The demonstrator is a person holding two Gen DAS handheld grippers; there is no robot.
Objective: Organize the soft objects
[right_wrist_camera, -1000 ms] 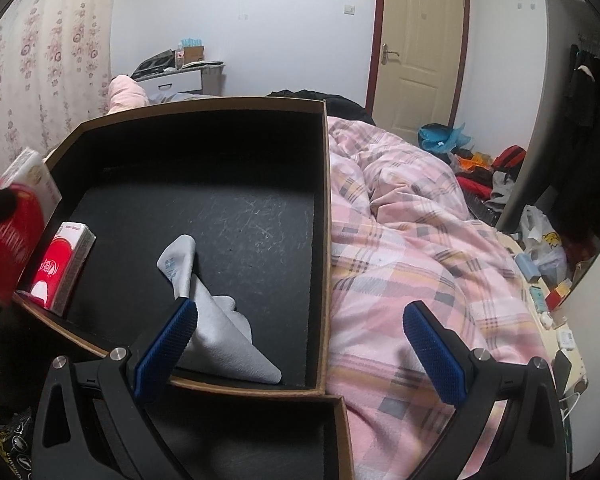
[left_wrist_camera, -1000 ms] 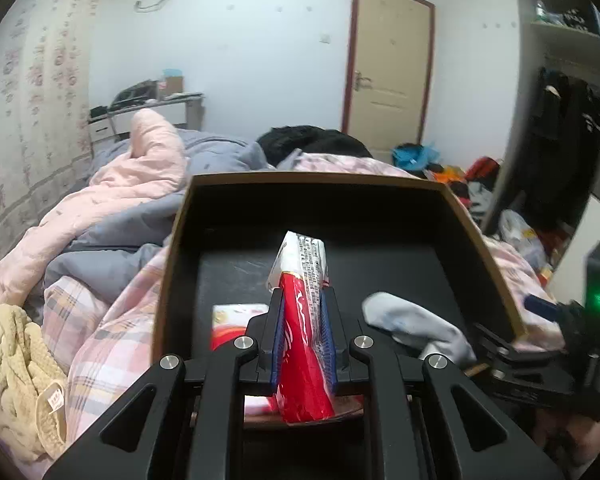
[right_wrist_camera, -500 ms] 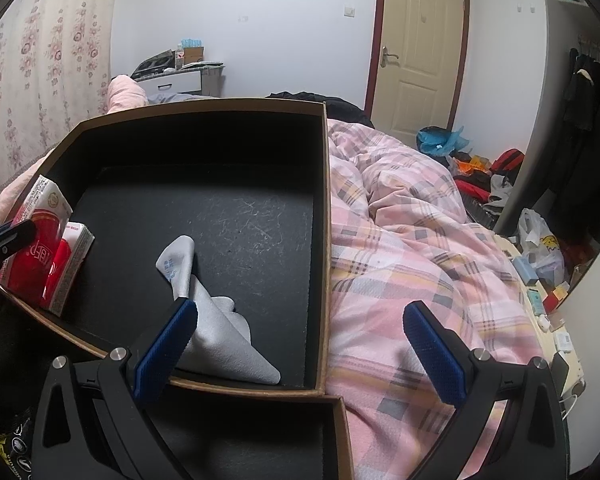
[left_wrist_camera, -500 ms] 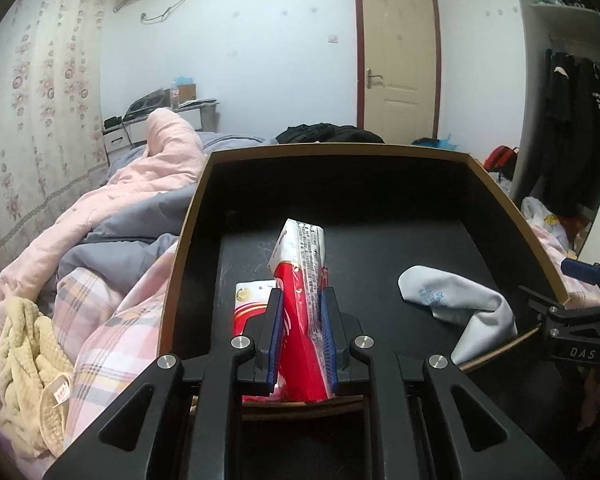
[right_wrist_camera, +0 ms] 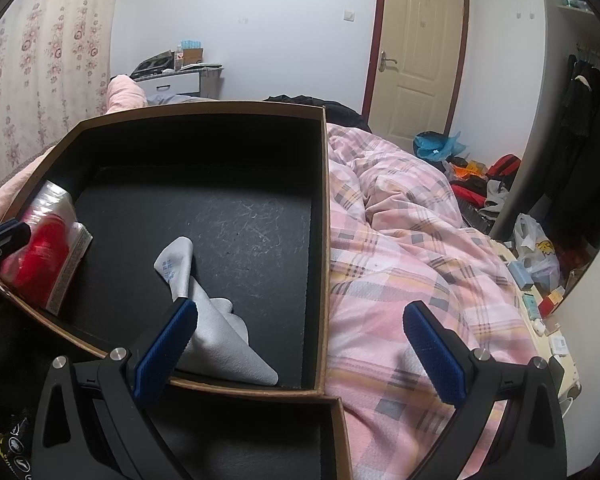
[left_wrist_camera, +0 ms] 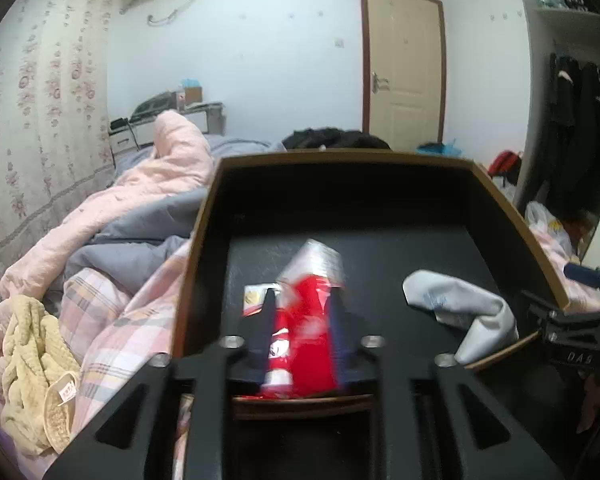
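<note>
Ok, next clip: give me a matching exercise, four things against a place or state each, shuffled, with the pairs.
Things:
1. red pack
2. grey sock
3. yellow knit
4. right gripper

Places or states:
A. lying on the tray floor, near its front edge
B. open, holding nothing
C. between the left gripper's fingers, at the tray's left side
D. on the bedding, left of the tray

Pairs: 1-C, 2-A, 3-D, 4-B
</note>
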